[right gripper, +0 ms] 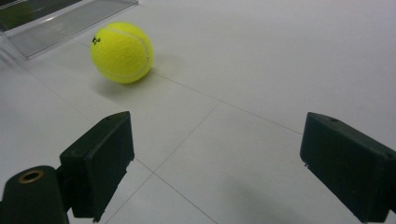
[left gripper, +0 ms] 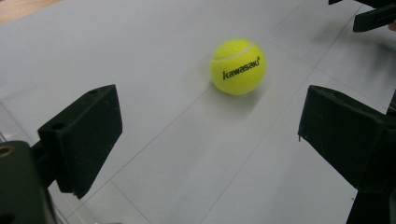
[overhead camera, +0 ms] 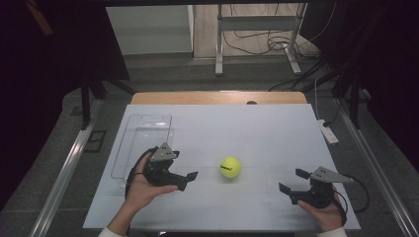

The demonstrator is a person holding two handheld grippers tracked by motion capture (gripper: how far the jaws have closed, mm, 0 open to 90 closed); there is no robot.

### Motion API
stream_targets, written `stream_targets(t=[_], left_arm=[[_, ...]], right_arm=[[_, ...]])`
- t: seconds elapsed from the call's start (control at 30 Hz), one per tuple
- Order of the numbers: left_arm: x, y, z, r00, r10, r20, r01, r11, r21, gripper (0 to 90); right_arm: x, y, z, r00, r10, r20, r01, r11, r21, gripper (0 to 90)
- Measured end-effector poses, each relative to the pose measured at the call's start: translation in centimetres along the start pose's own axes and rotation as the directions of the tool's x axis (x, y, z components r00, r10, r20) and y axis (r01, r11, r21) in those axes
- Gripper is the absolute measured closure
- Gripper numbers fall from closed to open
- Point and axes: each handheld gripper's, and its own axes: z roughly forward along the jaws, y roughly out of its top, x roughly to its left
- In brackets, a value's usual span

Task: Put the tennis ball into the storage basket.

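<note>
We have the left gripper [overhead camera: 189,180] near the table's left front, jaws spread wide with nothing between them, pointed at the fuzzy yellow-green tennis ball [overhead camera: 230,167]. The right gripper [overhead camera: 290,180] sits near the right front corner, jaws also spread and empty.

The ball rests on the white table sheet [overhead camera: 257,133], roughly mid-width and nearer the front edge than the back, between the two grippers and apart from both. The clear rectangular plastic tray [overhead camera: 143,143] lies along the left edge, behind the left gripper, and looks empty.

Our read: the step in hand is the left gripper's approach to the ball, probably for a drop into the tray.

How we'd do it well:
- Line the jaws up so the ball sits centred between them; in the left gripper view the ball [left gripper: 238,66] is ahead and slightly right of centre.
- Come in low and level, pads meeting the ball across its widest part. Higher contact risks squeezing it out downward.
- Don't nudge it first. It's round on a smooth sheet, so it will likely roll.
- Close gently.

Materials: ball is felt-covered with a pale curved seam and black lettering, should grip well and give a little. Jaw blocks are matte black, flat-faced and hard. Sheet is smooth, with thin seam lines. Tray is thin, glossy and transparent, with a ridged floor in the right gripper view [right gripper: 60,21].
</note>
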Motion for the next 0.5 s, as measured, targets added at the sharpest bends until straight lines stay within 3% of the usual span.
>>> stream_targets(t=[0.5], left_arm=[[-0.05,0.83,0.72,0.9999,0.007,0.014,-0.007,0.9999,0.015,6.4]], right_arm=[[-0.01,-0.02,0.04,1.0,0.001,0.001,-0.001,1.0,0.003,9.9]])
